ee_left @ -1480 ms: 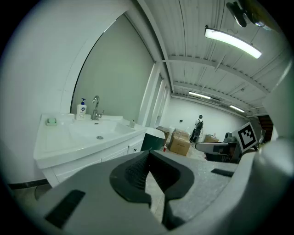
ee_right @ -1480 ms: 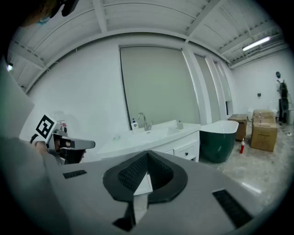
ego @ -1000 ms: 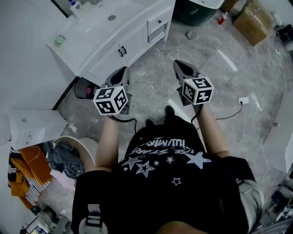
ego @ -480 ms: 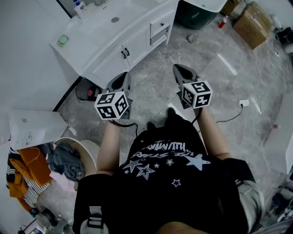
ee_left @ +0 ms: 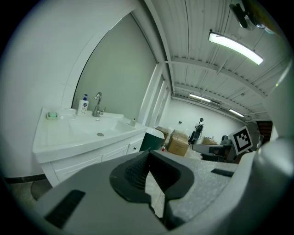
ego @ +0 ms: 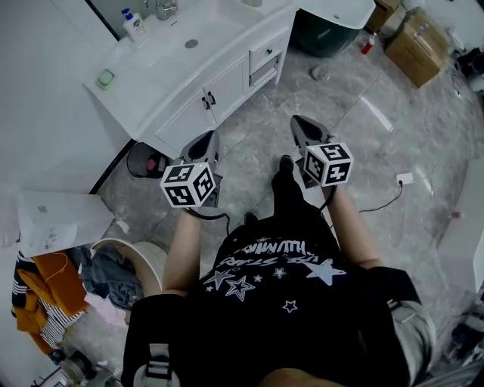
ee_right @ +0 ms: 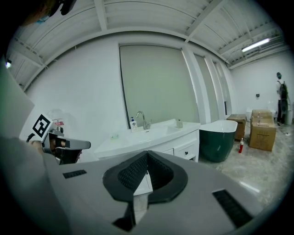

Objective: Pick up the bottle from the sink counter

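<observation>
A white pump bottle with a blue label stands at the back of the white sink counter, left of the tap. The left gripper view shows the same bottle, and so does the right gripper view, bottle. A small second bottle sits at the counter's other end. My left gripper and right gripper are held over the floor, well short of the counter. Both are shut and empty, seen at left gripper and right gripper.
A green soap dish lies on the counter's near corner. A dark bin stands beside the vanity. A dark green bathtub, cardboard boxes and a red bottle lie farther right. A basket of clothes is at my left.
The person has stepped forward, one foot now ahead. More of the sink counter, with the bottle and tap, has come into the head view. Both grippers stay shut.
</observation>
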The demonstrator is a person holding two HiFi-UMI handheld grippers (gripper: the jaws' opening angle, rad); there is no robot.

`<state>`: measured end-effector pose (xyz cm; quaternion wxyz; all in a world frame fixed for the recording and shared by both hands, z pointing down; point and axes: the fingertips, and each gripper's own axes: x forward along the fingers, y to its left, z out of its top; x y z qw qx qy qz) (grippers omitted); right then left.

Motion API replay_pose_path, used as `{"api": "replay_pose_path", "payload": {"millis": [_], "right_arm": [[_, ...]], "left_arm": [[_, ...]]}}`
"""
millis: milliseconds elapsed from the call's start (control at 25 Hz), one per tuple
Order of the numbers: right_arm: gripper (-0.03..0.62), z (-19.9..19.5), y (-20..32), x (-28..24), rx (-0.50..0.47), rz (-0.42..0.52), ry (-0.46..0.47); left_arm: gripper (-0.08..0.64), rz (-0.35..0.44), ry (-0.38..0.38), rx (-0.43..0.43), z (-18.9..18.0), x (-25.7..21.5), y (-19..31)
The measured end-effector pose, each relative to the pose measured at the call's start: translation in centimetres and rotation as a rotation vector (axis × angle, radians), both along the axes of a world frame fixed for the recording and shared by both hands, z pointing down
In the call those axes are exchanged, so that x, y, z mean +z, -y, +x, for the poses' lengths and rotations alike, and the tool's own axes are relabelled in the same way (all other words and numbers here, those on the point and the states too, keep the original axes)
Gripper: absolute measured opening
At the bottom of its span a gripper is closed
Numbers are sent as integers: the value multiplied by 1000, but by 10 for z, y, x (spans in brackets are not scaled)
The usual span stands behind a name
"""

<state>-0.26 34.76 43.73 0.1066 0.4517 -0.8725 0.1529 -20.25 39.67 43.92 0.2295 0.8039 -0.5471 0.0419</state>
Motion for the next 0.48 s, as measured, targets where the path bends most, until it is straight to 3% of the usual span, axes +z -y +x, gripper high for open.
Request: {"api": "replay_pose_path", "payload": {"millis": [480], "right_arm": [[6, 15, 141, 11, -11, -26, 32]], "left_arm": [[9, -31, 29, -34, 8, 8, 123]]}}
